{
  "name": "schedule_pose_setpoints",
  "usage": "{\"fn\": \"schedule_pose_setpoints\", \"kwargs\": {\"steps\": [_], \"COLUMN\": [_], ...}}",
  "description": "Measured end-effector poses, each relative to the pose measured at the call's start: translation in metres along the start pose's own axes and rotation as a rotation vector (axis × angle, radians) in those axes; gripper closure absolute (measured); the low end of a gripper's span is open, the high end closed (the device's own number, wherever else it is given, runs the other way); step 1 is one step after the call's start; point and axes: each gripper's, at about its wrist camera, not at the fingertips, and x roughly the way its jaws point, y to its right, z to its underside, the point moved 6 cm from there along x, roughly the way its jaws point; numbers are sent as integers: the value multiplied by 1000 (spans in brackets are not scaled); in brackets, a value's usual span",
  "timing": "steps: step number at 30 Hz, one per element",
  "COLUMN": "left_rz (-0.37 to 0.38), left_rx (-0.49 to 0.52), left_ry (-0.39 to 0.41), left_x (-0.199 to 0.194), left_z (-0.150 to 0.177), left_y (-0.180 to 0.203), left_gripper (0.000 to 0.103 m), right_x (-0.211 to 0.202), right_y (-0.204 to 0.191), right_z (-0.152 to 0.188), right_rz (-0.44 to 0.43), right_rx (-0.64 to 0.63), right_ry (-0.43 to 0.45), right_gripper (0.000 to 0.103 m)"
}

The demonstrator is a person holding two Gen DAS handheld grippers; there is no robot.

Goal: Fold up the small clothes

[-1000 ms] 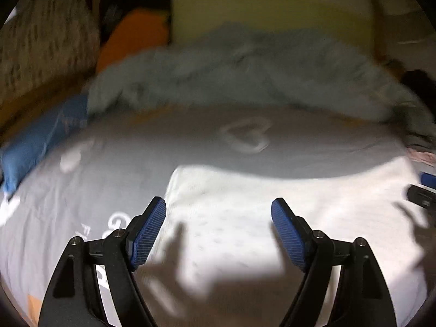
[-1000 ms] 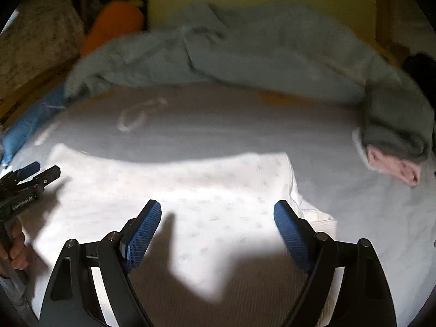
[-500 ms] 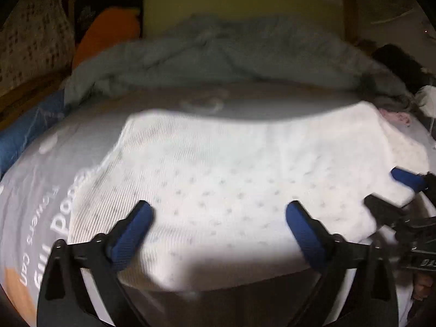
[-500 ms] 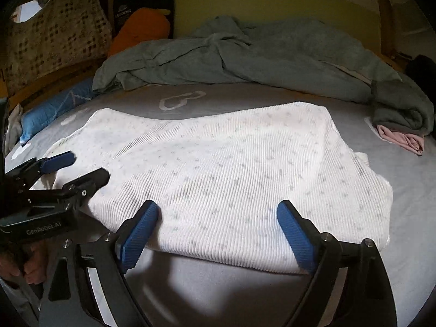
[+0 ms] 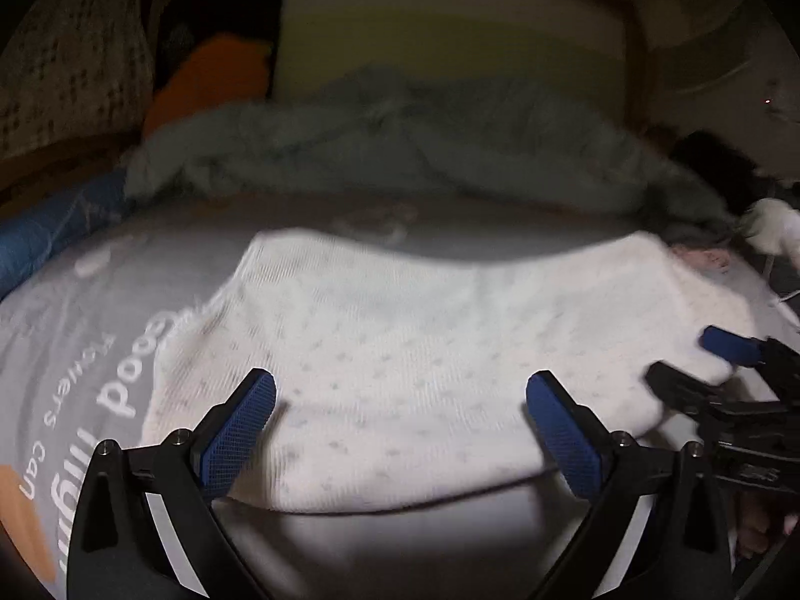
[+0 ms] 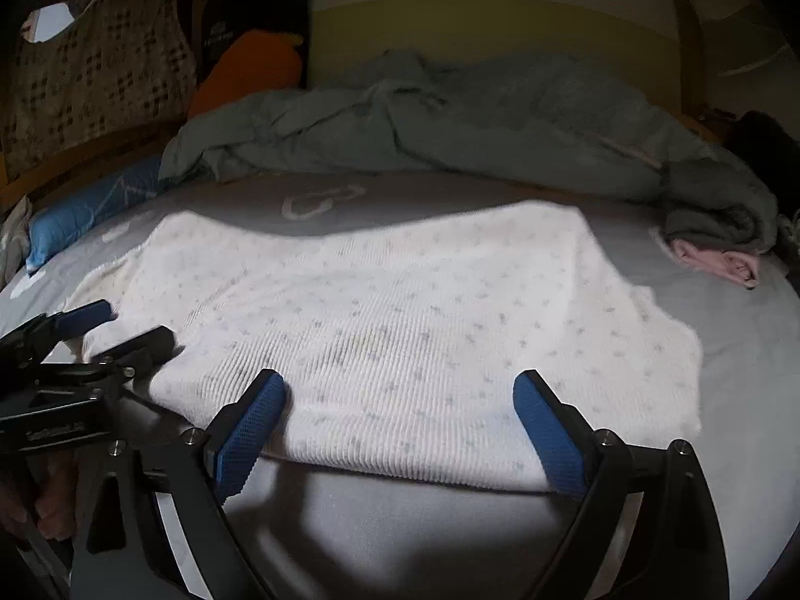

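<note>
A small white ribbed garment with grey dots lies spread flat on the grey bed sheet. My left gripper is open, its blue pads low at the garment's near edge, left part. My right gripper is open at the near edge, right part. Each gripper also shows in the other's view: the right one at the right side, the left one at the left side, both open at the garment's edge. Neither holds cloth.
A crumpled grey-green blanket lies across the back of the bed. A pink garment sits at the right under a grey one. A blue pillow and an orange cushion are at the back left.
Both grippers have dropped from above the garment to low at its near edge. They stayed open. The garment has not moved.
</note>
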Motion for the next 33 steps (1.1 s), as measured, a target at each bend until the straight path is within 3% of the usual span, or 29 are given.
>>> {"fn": "schedule_pose_setpoints", "kwargs": {"steps": [2,6,10,16,23,25,27,33], "left_rz": [34,3,10,14,-17,-16,-35,-86], "left_rx": [33,69,81,53,43,29,22,-5], "left_ry": [3,-166,-217,-170,-154,-140,-123,-151], "left_x": [-1,26,32,26,23,20,16,12], "left_z": [1,10,12,9,10,9,7,8], "left_y": [7,13,14,12,9,7,5,-1], "left_gripper": [3,3,2,2,2,2,2,2], "right_x": [-4,1,6,8,-12,-5,16,10], "right_y": [-3,-2,1,2,8,9,12,13], "right_z": [-1,-1,1,1,-14,-12,1,1], "right_rz": [29,47,48,45,79,85,103,89], "right_rx": [-17,-16,-7,-5,38,33,27,42], "right_ry": [15,-13,-43,-42,61,14,-89,-59], "right_gripper": [9,6,3,2,2,1,1,1]}}
